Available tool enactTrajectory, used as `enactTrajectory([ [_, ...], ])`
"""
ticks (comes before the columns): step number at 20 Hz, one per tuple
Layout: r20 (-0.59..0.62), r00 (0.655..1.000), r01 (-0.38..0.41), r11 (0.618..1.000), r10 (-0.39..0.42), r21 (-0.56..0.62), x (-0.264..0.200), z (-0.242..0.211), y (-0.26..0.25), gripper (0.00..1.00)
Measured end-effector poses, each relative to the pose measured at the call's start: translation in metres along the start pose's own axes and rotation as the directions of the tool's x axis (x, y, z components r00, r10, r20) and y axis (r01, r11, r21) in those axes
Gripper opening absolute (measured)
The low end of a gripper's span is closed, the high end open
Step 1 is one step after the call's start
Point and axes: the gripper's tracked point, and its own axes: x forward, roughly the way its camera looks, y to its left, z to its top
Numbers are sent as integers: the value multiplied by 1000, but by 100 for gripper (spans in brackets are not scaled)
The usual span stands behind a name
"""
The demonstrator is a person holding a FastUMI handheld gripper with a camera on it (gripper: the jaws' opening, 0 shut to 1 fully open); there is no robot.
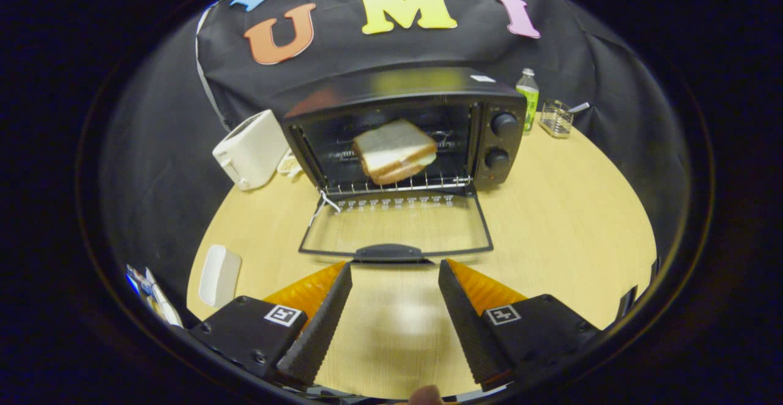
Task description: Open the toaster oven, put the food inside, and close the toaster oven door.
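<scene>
A black toaster oven (422,93) stands at the back of the round wooden table (563,221). Its glass door (396,229) lies folded down flat toward me, with the dark handle (389,252) at its near edge. A sandwich of white bread (394,151) rests tilted on the wire rack (404,183) inside the oven. My gripper (395,273) hovers over the table just short of the door handle. It is open, with nothing between its fingers.
A white toaster (251,148) stands left of the oven. A green-labelled bottle (528,99) and a small wire basket (556,117) are behind the oven on the right. A white dish (219,275) lies near the table's left edge.
</scene>
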Motion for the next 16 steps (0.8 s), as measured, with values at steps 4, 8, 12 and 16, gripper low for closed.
enactTrajectory([
  [4, -59, 998, 22, 1000, -22, -3, 34, -34, 0, 94],
  [8, -58, 997, 44, 999, -43, 12, 62, -34, -2, 94],
  [12, -63, 996, 67, 998, -66, 16, 80, -34, -3, 94],
  [16, -43, 995, 93, 996, -92, 4, 85, -33, -5, 94],
])
